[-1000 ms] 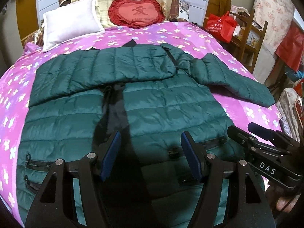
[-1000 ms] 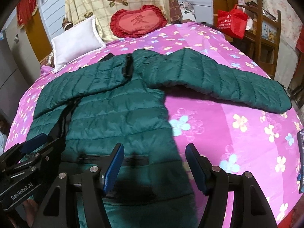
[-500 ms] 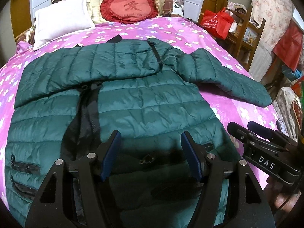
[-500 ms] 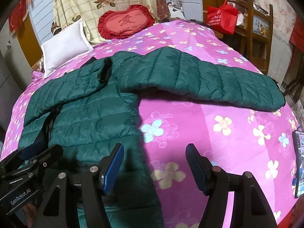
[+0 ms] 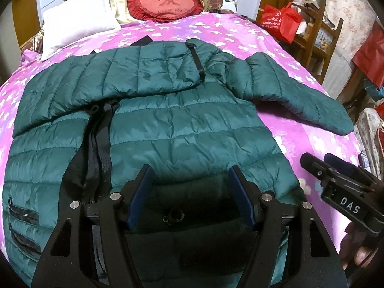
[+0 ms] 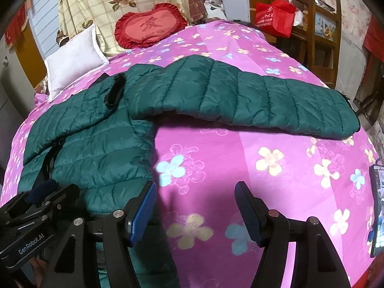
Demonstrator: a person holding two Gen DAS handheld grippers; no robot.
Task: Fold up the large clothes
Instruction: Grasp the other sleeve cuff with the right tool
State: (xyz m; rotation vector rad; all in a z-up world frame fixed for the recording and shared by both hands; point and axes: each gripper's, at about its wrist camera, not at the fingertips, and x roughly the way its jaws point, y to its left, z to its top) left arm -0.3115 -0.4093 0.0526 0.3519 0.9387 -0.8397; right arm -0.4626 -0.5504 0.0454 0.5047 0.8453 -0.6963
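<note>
A dark green quilted jacket [image 5: 182, 120] lies flat on the pink flowered bedspread [image 5: 240, 33]. One sleeve is folded across its chest; the other sleeve [image 6: 252, 100] stretches out to the right. My left gripper [image 5: 190, 192] is open, low over the jacket's hem near a pocket zip pull. My right gripper [image 6: 195, 206] is open over bare bedspread [image 6: 264, 168], just right of the jacket's side edge [image 6: 100, 144]. Each gripper shows at the edge of the other's view.
A white pillow [image 5: 79, 31] and a red heart cushion [image 5: 165, 2] lie at the head of the bed. A red bag [image 5: 280, 21] sits on wooden shelves to the right. A phone or tablet [image 6: 378, 206] lies at the bed's right edge.
Both grippers have shifted right along the jacket's hem. The right gripper has passed from over the jacket to over the bare bedspread. Both have stayed open.
</note>
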